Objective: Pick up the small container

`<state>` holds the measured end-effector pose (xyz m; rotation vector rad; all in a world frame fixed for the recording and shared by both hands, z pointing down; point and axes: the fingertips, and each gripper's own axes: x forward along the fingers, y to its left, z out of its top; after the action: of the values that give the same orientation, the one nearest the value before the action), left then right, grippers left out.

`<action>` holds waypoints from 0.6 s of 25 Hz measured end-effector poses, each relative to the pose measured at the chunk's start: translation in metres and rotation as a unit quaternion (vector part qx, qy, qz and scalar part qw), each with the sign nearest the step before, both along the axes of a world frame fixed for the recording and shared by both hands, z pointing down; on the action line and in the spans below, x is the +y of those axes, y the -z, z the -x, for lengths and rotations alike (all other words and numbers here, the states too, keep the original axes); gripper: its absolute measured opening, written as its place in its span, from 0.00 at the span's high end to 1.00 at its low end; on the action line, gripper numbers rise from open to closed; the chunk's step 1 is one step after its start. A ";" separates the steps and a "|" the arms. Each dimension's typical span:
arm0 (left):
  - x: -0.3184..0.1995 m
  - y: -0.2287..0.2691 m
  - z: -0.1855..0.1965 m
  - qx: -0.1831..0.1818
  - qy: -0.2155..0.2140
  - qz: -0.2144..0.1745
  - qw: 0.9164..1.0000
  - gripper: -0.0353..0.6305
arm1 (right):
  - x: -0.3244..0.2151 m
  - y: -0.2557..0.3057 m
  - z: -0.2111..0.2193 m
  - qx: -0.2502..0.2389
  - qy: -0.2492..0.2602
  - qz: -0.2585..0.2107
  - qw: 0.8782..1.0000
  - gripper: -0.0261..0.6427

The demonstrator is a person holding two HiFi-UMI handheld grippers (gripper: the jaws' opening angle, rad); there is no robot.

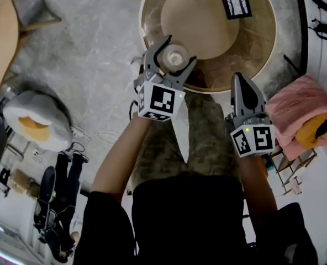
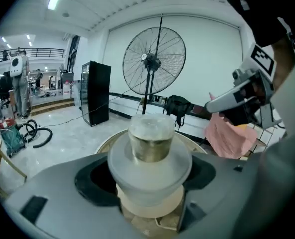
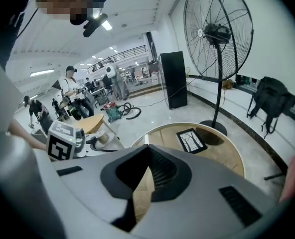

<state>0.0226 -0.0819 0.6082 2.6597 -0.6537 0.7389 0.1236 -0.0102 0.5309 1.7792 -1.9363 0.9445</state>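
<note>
"Small container (image 1: 175, 56), where does it sit?"
"Between the left tongs (image 1: 172, 51), which clamp its clear, wide-rimmed body from both sides, over the near edge of the round bench (image 1: 264, 40)."
"And the right tongs (image 1: 244, 84)?"
"Pressed together with nothing in them, near the left pair's right side. A framed picture (image 1: 235, 0) lies beyond both."

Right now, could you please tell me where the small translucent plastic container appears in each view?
Head view: the small translucent plastic container is upper centre, between the left gripper's jaws.
Left gripper view: the container fills the centre, clamped between the jaws.
Right gripper view: it shows small at middle left.
Shared landmark: the round wooden table.
</note>
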 end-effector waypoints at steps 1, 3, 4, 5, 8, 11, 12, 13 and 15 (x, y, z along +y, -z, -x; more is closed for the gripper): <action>0.002 0.022 0.004 0.002 -0.003 0.000 1.000 0.42 | 0.003 0.018 0.003 -0.002 -0.012 -0.002 1.000 0.94; 0.004 0.067 0.012 0.005 -0.008 -0.004 1.000 0.42 | 0.003 0.055 0.012 -0.008 -0.023 -0.011 1.000 0.94; 0.003 0.088 0.014 0.007 -0.010 -0.006 1.000 0.42 | 0.001 0.074 0.015 -0.008 -0.026 -0.019 0.999 0.94; 0.001 0.107 0.012 0.011 -0.014 -0.007 1.000 0.42 | -0.001 0.093 0.015 -0.005 -0.033 -0.030 0.999 0.94; 0.003 0.159 0.009 0.018 -0.042 -0.008 0.999 0.42 | -0.003 0.145 0.014 -0.006 -0.086 -0.058 0.995 0.94; 0.022 0.205 0.017 0.018 -0.072 -0.007 0.997 0.42 | 0.006 0.197 0.025 -0.005 -0.121 -0.074 0.990 0.94; 0.028 0.220 0.019 0.020 -0.080 -0.007 0.997 0.42 | 0.009 0.213 0.029 0.000 -0.125 -0.079 0.989 0.94; 0.031 0.233 0.022 0.021 -0.086 -0.007 0.996 0.42 | 0.011 0.229 0.033 0.004 -0.126 -0.084 0.988 0.94; 0.033 0.261 0.029 0.023 -0.095 -0.010 0.995 0.42 | 0.008 0.257 0.040 0.009 -0.120 -0.095 0.988 0.94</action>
<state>-0.0066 -0.0487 0.3475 2.7750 -0.4022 0.7209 0.0837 -0.0020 0.2740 2.1601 -1.8844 0.8370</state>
